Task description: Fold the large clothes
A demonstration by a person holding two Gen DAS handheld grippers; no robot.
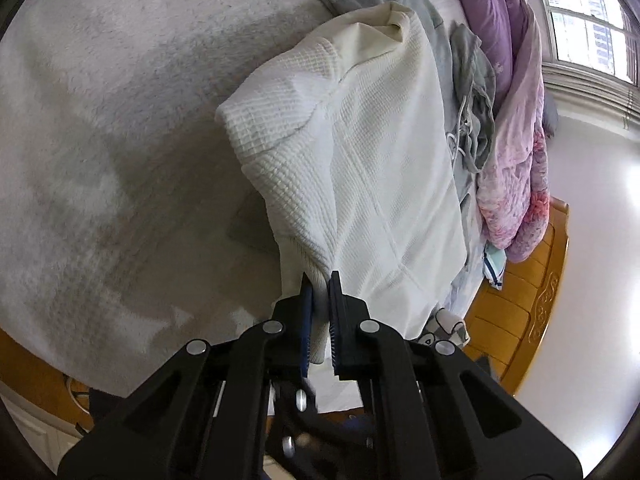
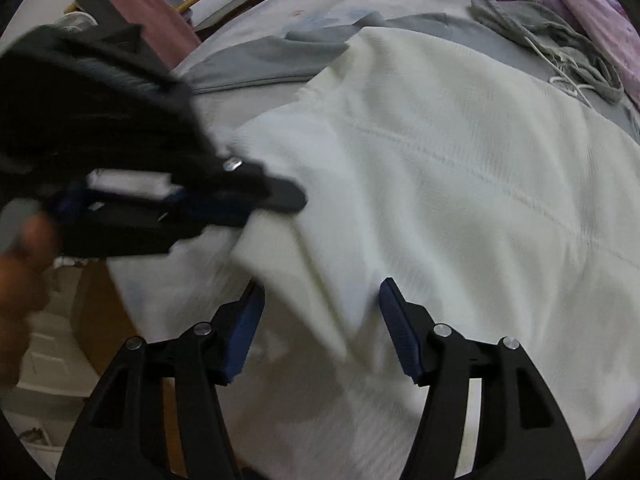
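A large white waffle-knit garment (image 1: 372, 168) lies spread on the pale bed cover (image 1: 120, 120). My left gripper (image 1: 320, 280) is shut on a corner of this white garment and lifts that edge off the bed. In the right wrist view the same white garment (image 2: 460, 168) fills the middle, and the left gripper (image 2: 276, 204) comes in from the left pinching its raised corner. My right gripper (image 2: 320, 292) stands open close above the cloth, and a loose fold lies between its fingers without the pads pressing on it.
A grey garment (image 1: 472, 92) with white drawstrings lies beyond the white one. A purple and pink quilt (image 1: 516, 140) is bunched along the bed's far side under a window. A wooden bed frame (image 1: 520, 320) borders the mattress. A hand (image 2: 20, 264) shows at the left edge.
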